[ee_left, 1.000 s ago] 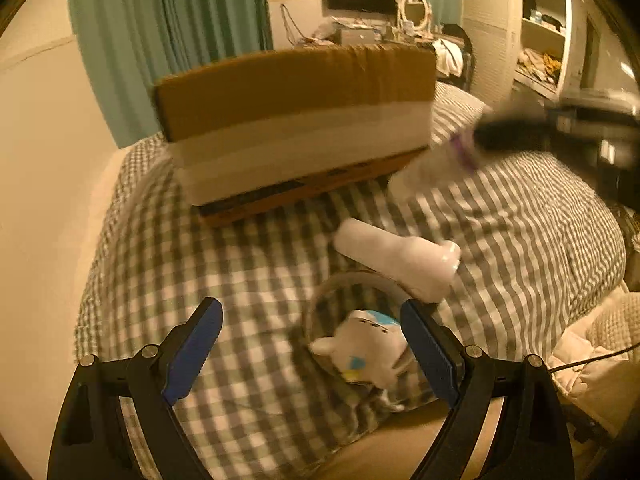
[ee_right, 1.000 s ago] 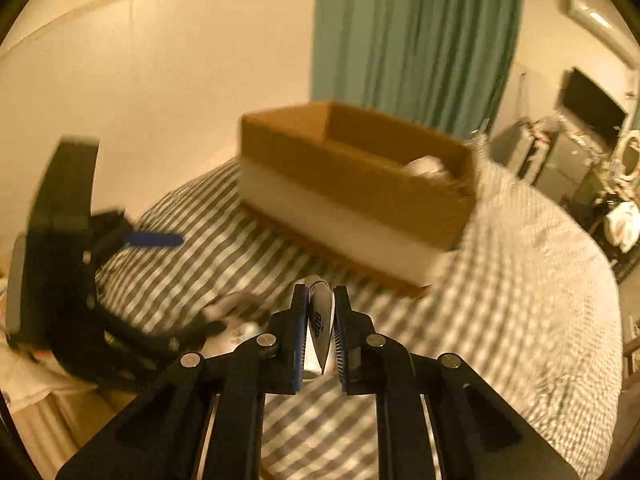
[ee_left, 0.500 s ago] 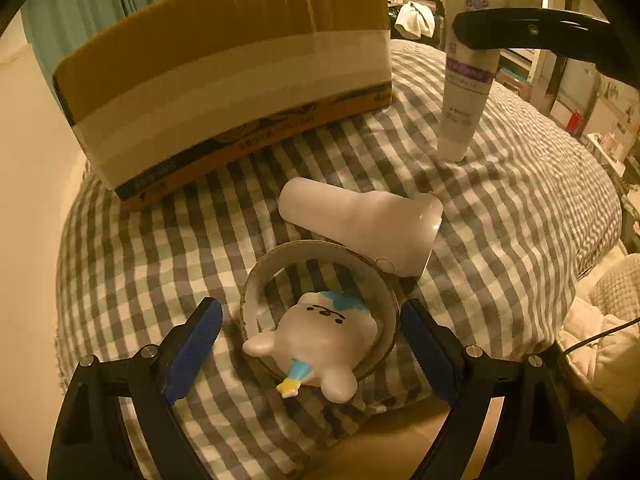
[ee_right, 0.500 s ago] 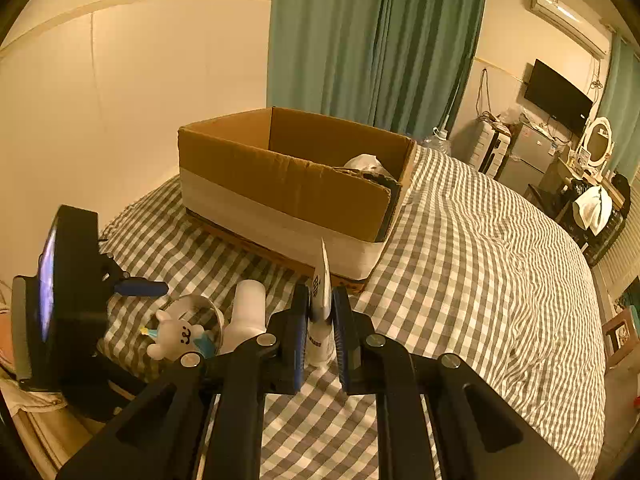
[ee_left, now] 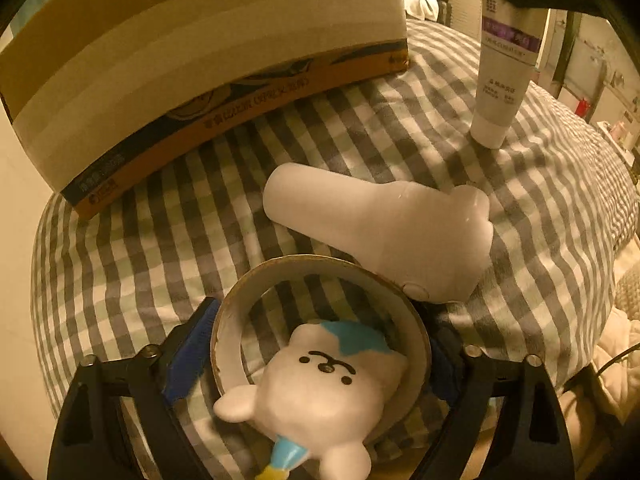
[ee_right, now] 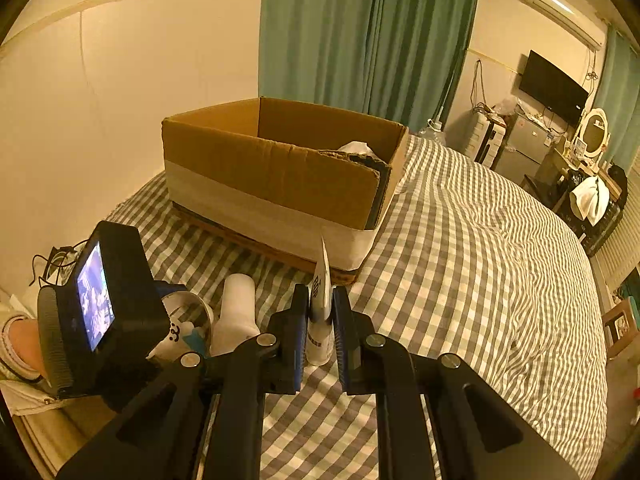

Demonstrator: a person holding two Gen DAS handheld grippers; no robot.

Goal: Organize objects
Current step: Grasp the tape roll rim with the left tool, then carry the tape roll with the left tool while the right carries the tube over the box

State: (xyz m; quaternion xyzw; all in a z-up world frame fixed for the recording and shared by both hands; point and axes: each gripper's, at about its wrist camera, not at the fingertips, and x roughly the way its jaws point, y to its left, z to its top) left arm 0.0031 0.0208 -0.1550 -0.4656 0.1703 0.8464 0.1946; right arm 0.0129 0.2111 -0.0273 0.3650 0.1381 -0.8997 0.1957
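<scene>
A tape roll (ee_left: 320,276) lies on the checked bedspread with a white bear toy (ee_left: 320,392) resting in it. My left gripper (ee_left: 316,356) has its blue pads against both sides of the roll. A white bottle (ee_left: 384,232) lies just beyond, also in the right wrist view (ee_right: 236,312). My right gripper (ee_right: 320,320) is shut on a white tube (ee_right: 320,312) standing cap-down on the bed; the tube also shows in the left wrist view (ee_left: 504,64). The open cardboard box (ee_right: 280,168) stands behind.
The bed's near edge lies just behind the tape roll, with a wall to the left of the box (ee_left: 200,52). Wide checked bedspread (ee_right: 480,260) stretches right. Green curtains, a TV and shelves stand far back.
My left gripper moved forward and closed in around the tape roll and bear toy. My right gripper lowered the tube upright onto the bed beside the bottle.
</scene>
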